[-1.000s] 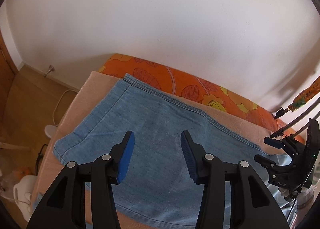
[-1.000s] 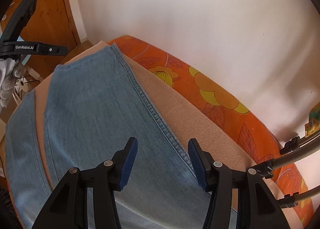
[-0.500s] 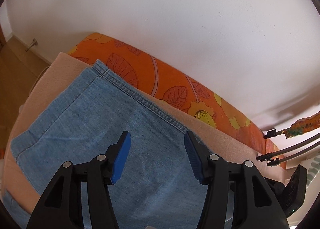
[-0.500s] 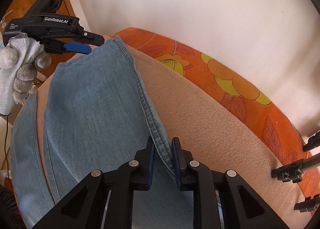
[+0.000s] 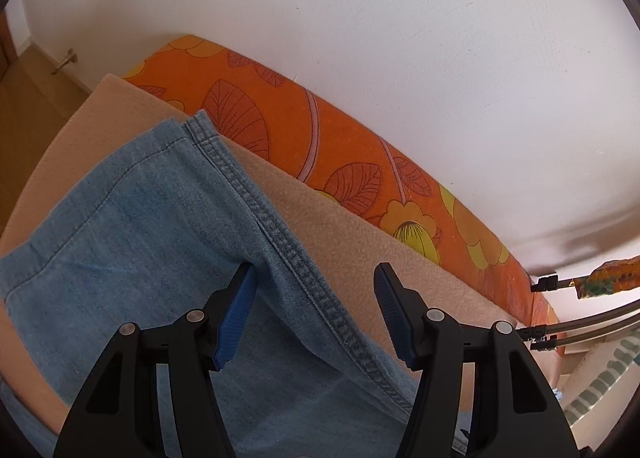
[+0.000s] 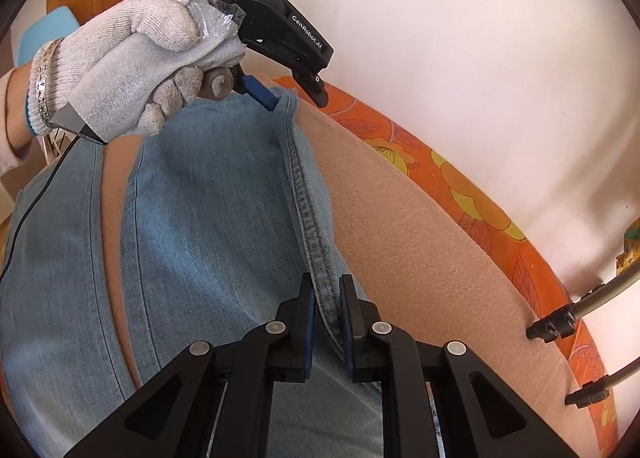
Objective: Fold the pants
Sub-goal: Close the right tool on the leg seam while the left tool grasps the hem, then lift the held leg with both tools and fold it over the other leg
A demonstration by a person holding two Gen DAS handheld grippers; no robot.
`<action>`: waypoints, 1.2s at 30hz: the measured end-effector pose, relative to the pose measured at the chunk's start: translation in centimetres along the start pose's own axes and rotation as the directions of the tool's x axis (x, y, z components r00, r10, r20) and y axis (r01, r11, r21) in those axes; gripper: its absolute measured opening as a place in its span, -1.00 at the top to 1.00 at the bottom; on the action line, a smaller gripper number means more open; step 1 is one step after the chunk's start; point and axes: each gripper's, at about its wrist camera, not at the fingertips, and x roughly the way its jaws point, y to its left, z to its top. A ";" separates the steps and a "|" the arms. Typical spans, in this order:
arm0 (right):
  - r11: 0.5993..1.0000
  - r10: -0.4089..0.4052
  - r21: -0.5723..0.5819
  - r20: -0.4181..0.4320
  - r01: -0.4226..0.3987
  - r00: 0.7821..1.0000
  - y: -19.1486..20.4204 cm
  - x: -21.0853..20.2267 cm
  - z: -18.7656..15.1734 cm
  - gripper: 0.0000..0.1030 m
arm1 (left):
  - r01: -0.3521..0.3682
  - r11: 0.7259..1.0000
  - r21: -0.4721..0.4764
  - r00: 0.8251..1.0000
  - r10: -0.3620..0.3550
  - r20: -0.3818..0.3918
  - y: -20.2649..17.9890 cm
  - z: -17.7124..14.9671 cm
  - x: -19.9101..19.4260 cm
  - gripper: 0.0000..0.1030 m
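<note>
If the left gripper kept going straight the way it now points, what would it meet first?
Most likely the jeans: the left gripper is open, straddling their stitched side seam, which lies directly ahead. Depth is hard to judge.

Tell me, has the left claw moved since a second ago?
Yes. The left claw has moved toward the wall, from over the middle of the jeans to straddle their stitched side seam, nearer the orange floral cover.

Light-blue denim pants (image 5: 160, 242) lie spread on the beige blanket (image 5: 360, 242); the stitched side seam (image 6: 316, 242) along the blanket's middle is raised slightly.
</note>
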 end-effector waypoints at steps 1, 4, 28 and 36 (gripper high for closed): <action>1.000 -0.003 -0.006 0.004 0.003 1.000 0.1 -0.1 -0.1 0.81 | -0.008 1.000 0.006 1.000 0.008 -0.002 0.1 -0.1 0.2 -0.17; 1.000 -0.006 -0.024 0.005 0.006 1.000 0.7 -0.2 -0.3 0.81 | -0.029 0.999 0.015 1.000 0.029 0.002 0.5 -0.1 0.7 0.04; 0.998 -0.059 0.004 -0.094 0.060 0.994 -9.2 -2.1 -3.1 -0.26 | 0.007 0.986 0.167 0.947 -0.060 0.314 2.2 -4.4 -8.8 0.86; 0.997 -0.055 0.043 -0.150 0.062 0.987 -10.7 -3.6 -6.4 0.70 | -0.016 0.979 0.205 0.938 -0.057 0.343 1.7 -5.8 -10.6 0.86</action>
